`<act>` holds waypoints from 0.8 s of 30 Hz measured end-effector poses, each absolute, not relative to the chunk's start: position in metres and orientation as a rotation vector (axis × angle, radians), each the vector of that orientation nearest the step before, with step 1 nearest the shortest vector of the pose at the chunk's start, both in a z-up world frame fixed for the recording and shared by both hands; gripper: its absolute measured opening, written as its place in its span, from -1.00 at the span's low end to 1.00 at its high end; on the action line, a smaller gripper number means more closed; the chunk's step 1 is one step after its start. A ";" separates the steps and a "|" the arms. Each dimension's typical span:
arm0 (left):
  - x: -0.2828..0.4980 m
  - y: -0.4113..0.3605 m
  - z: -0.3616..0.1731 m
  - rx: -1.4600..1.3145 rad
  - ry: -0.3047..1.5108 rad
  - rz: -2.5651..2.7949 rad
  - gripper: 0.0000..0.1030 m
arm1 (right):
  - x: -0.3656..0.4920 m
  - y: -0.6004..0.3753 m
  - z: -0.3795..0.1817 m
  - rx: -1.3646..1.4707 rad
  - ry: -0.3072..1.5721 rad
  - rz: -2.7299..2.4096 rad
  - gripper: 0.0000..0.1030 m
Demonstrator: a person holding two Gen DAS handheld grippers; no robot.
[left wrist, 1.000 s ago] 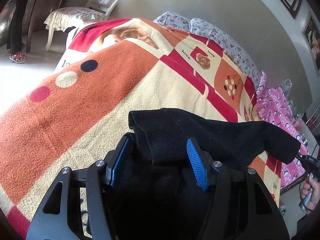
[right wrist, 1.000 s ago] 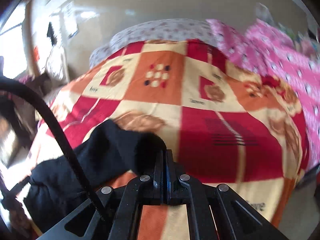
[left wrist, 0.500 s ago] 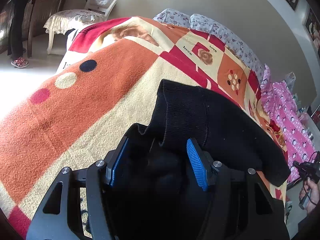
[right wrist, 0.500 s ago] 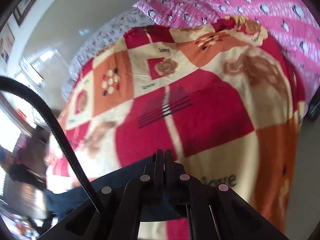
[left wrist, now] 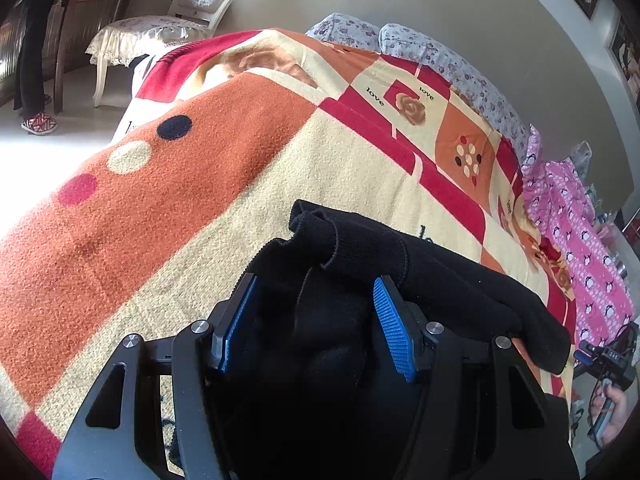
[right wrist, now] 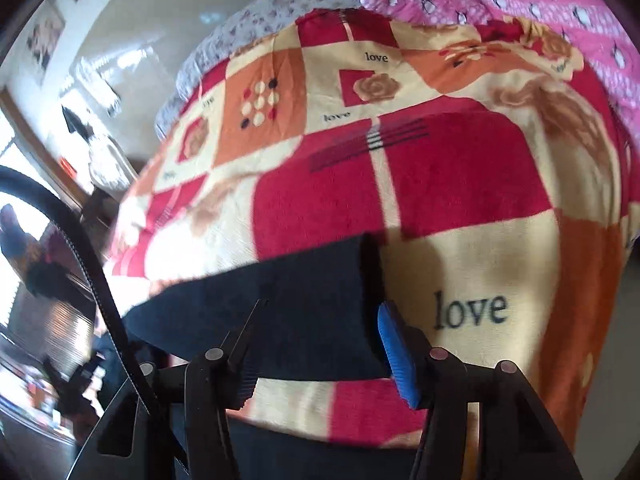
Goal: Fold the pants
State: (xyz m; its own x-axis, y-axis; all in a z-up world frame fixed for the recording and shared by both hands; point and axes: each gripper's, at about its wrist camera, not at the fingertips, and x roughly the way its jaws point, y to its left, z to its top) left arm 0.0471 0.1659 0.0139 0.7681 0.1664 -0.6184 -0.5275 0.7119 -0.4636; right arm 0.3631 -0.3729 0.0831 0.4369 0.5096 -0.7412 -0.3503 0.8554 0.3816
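The black knit pants lie bunched on the patchwork blanket. My left gripper sits over the bunched end with its jaws apart. Fabric fills the gap below them, but the blue pads show bare. In the right wrist view the pants' leg end lies flat on the blanket. My right gripper straddles it while its jaws are opening. Its blue pad stands clear of the cloth. The right gripper also shows at the bed's far edge, held by a hand.
A pink penguin-print quilt lies along the far side of the bed, beside floral pillows at the head. A white chair and a standing person's legs are past the bed. A black cable crosses the right wrist view.
The right gripper came down across the bed with the pant leg, then its jaws parted and let the cuff go onto the blanket. The left gripper stayed put.
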 end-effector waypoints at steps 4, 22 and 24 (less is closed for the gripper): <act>0.047 0.166 0.014 -0.675 0.581 0.411 0.13 | 0.372 -0.374 0.068 0.194 0.991 0.543 0.02; 0.041 0.172 0.011 -0.733 0.566 0.411 0.13 | 0.261 -0.369 0.204 0.191 0.588 0.892 -0.97; 0.042 0.169 0.011 -0.714 0.578 0.413 0.13 | 0.239 -0.367 0.220 0.206 0.553 0.918 -0.97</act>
